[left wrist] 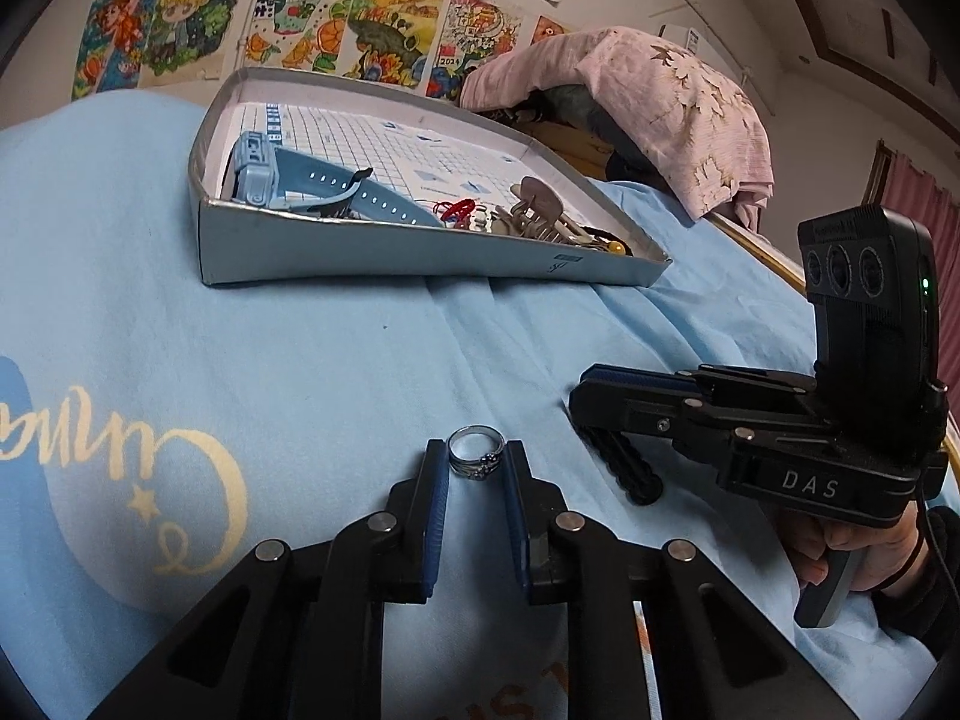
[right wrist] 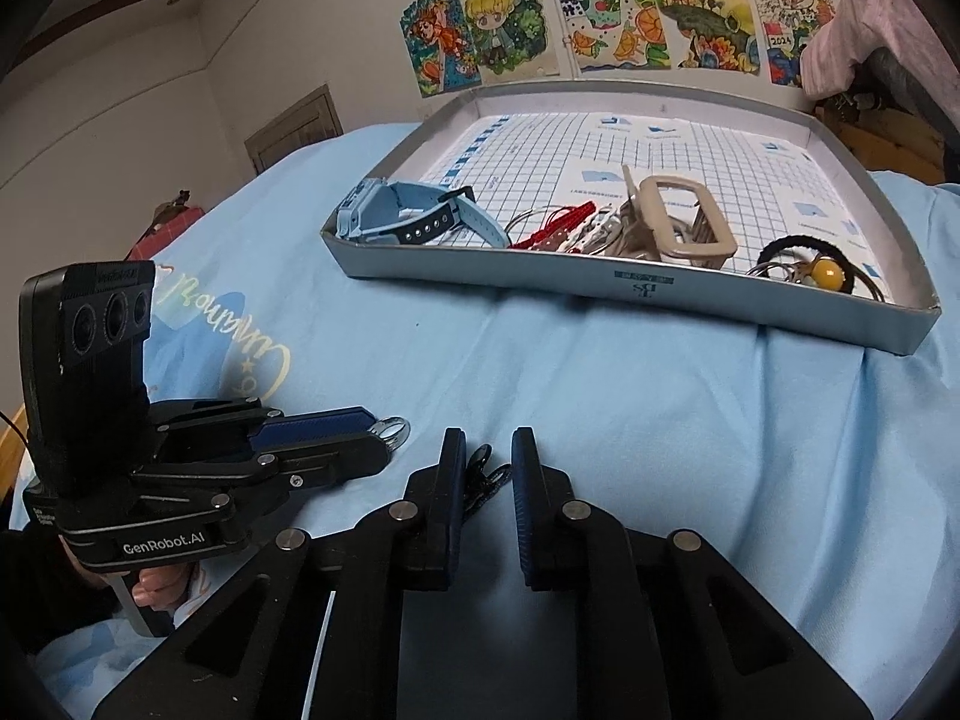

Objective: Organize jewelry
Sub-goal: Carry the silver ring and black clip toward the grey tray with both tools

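Note:
A silver ring (left wrist: 474, 452) lies on the blue bedspread between the fingertips of my left gripper (left wrist: 475, 461); the jaws stand a little apart on either side of it. The ring also shows at the left gripper's tips in the right wrist view (right wrist: 394, 430). My right gripper (right wrist: 489, 450) is open around a black braided hair tie (right wrist: 483, 474), which also shows in the left wrist view (left wrist: 624, 468). A shallow grey box (left wrist: 420, 252) behind holds a blue watch (left wrist: 312, 183), a red string bracelet (right wrist: 558, 225), a beige hair claw (right wrist: 678, 222) and a yellow-bead hair tie (right wrist: 825, 270).
The box (right wrist: 600, 285) sits on a light blue bedspread (left wrist: 270, 360) with gold lettering. A pink cloth (left wrist: 678, 96) drapes over something at the bed's far right. Children's drawings (right wrist: 600, 6) cover the wall behind.

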`<state>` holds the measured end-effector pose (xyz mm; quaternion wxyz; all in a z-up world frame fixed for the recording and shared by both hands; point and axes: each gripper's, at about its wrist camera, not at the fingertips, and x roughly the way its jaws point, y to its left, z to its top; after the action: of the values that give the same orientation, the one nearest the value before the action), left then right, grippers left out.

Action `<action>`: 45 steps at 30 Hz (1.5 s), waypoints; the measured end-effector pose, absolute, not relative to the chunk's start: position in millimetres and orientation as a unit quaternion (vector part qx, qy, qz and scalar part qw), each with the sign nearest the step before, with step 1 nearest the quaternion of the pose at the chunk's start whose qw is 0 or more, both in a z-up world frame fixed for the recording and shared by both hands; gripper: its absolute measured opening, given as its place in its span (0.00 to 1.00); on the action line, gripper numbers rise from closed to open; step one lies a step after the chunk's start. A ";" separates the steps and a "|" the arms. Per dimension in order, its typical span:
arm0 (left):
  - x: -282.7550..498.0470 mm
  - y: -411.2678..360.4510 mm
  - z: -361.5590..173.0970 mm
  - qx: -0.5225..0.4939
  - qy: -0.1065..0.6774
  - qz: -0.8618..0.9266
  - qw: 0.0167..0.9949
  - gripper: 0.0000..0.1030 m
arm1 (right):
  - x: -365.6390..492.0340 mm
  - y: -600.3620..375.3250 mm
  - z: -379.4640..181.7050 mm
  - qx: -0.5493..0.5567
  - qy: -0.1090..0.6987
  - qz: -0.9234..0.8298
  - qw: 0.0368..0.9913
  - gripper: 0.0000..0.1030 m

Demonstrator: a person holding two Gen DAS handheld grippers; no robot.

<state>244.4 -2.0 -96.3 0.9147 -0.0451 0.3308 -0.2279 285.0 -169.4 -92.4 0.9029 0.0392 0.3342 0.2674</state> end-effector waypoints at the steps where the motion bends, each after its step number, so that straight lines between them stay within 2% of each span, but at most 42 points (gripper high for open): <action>1: 244.1 -1.2 -95.9 -0.045 0.330 -0.228 0.915 0.17 | 284.0 -171.0 -91.5 0.041 0.332 0.266 0.904 0.13; 15: 243.0 1.7 -64.5 -0.055 0.311 -0.213 0.925 0.17 | 286.9 -198.0 -64.0 0.078 0.280 0.245 0.925 0.11; 16: 243.6 0.6 -60.5 -0.053 0.307 -0.210 0.927 0.17 | 288.9 -199.4 -61.5 0.079 0.277 0.244 0.926 0.09; 17: 244.9 0.3 -57.6 -0.053 0.304 -0.208 0.928 0.17 | 292.2 -201.0 -59.1 0.079 0.274 0.241 0.928 0.01; 21: 254.6 -1.2 -46.2 -0.059 0.296 -0.205 0.931 0.16 | 301.9 -209.0 -51.4 0.088 0.263 0.237 0.931 0.01; 29: 261.4 0.8 -65.7 -0.072 0.321 -0.201 0.923 0.17 | 310.5 -206.7 -68.7 0.080 0.302 0.218 0.925 0.01; 32: 261.0 2.6 -69.3 -0.076 0.325 -0.204 0.920 0.17 | 316.6 -208.7 -75.6 0.086 0.319 0.207 0.921 0.06; 34: 260.8 3.5 -70.7 -0.080 0.326 -0.204 0.920 0.17 | 320.3 -208.1 -80.0 0.089 0.330 0.204 0.918 0.34; 35: 261.0 4.4 -71.9 -0.082 0.328 -0.204 0.919 0.16 | 320.6 -207.4 -81.1 0.089 0.331 0.203 0.917 0.36; 45: 263.0 6.6 -79.8 -0.091 0.334 -0.205 0.916 0.16 | 330.4 -192.1 -92.2 0.061 0.366 0.194 0.908 0.33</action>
<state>263.0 6.6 -79.8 0.9157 -0.0911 0.3336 -0.2048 330.4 -192.1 -92.2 0.9082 0.0606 0.3658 0.1943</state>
